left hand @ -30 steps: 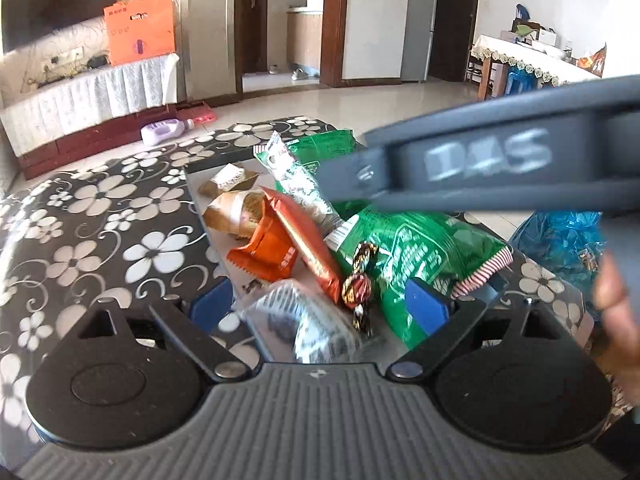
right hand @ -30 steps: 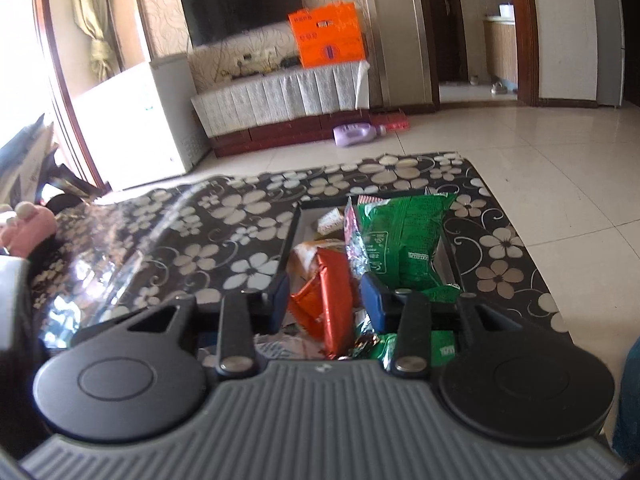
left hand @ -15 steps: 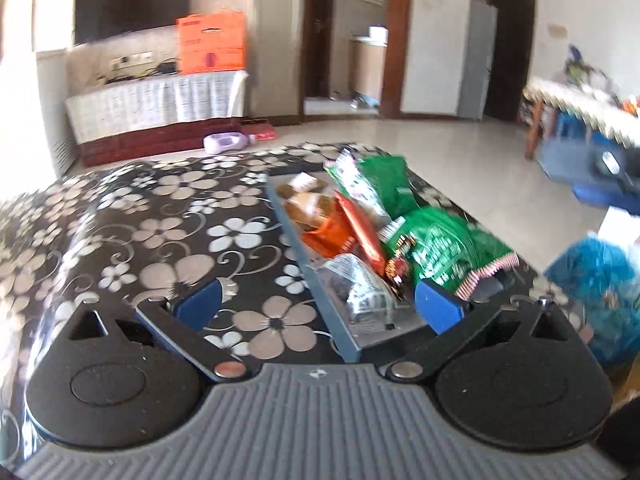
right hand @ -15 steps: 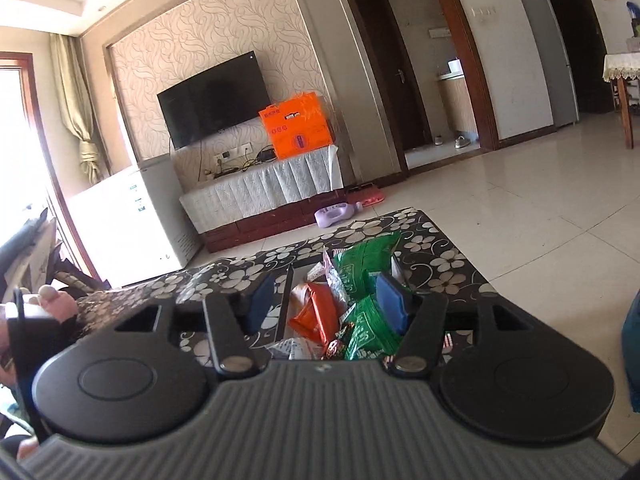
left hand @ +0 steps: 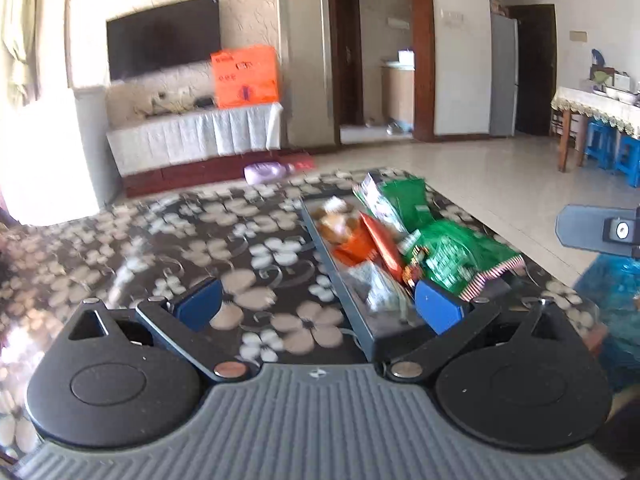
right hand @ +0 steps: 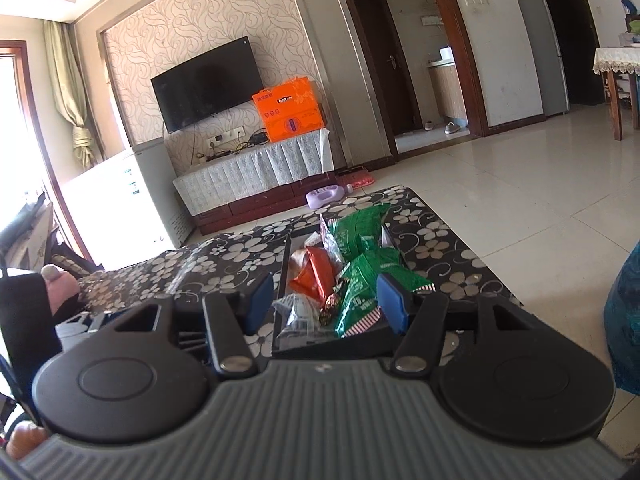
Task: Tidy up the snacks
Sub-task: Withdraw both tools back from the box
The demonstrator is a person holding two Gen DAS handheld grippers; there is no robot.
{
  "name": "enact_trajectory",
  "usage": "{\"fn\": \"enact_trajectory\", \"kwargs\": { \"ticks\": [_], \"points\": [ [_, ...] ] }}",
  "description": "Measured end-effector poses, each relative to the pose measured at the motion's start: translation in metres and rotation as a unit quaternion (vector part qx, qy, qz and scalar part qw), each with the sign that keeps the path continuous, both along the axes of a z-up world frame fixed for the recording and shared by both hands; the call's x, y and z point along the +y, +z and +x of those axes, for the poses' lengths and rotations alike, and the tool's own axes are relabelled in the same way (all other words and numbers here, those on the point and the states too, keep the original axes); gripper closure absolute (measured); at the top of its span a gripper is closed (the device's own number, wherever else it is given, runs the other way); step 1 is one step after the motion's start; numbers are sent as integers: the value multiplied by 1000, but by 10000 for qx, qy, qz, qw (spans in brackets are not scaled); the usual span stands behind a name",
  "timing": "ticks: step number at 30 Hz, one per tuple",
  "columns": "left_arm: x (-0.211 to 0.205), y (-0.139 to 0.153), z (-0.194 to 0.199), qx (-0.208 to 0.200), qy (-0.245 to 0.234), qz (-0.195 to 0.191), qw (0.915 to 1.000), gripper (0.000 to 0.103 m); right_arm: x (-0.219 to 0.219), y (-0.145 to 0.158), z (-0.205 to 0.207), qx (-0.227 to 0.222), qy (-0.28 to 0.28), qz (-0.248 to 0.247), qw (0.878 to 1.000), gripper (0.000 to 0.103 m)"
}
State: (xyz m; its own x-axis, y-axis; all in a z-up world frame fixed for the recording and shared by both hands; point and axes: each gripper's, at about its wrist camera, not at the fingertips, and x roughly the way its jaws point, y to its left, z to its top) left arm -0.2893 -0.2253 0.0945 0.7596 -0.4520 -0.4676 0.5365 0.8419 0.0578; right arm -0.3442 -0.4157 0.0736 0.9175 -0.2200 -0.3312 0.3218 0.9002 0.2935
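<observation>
Both claws, left claw [left hand: 318, 300] and right claw [right hand: 324, 300], released, empty; tray [left hand: 340, 284] on desk [left hand: 180, 248] at 12 o'clock, loaded with green packets [right hand: 366, 272], orange packets [right hand: 314, 276], clear wrapper [right hand: 298, 316].

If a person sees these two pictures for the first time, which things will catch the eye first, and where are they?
First comes the heap of bright snack packets, green and orange, piled in a dark tray on the flower-patterned table. Next, the open left hand-held gripper and right hand-held gripper fill the foreground, both empty. Behind, an orange box stands beside the black television.
</observation>
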Motion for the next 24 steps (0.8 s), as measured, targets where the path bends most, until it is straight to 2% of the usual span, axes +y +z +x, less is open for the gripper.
{"fn": "enact_trajectory", "kwargs": {
  "ticks": [4, 9, 16, 24],
  "points": [
    [-1, -3, -3, 184, 41, 57, 9998, 0, 1, -4, -9, 10, -61, 129, 9999, 43],
    [-2, -5, -9, 184, -42, 4, 9998, 0, -1, -8, -10, 258, -207, 166, 9993, 43],
    [-10, -9, -15, 263, -246, 70, 9993, 0, 4, -18, 4, 939, -227, -107, 9953, 43],
    [-13, -13, -13, 358, -299, 83, 9989, 0, -3, -28, 10, 1112, -195, 37, 9936, 43]
  ]
}}
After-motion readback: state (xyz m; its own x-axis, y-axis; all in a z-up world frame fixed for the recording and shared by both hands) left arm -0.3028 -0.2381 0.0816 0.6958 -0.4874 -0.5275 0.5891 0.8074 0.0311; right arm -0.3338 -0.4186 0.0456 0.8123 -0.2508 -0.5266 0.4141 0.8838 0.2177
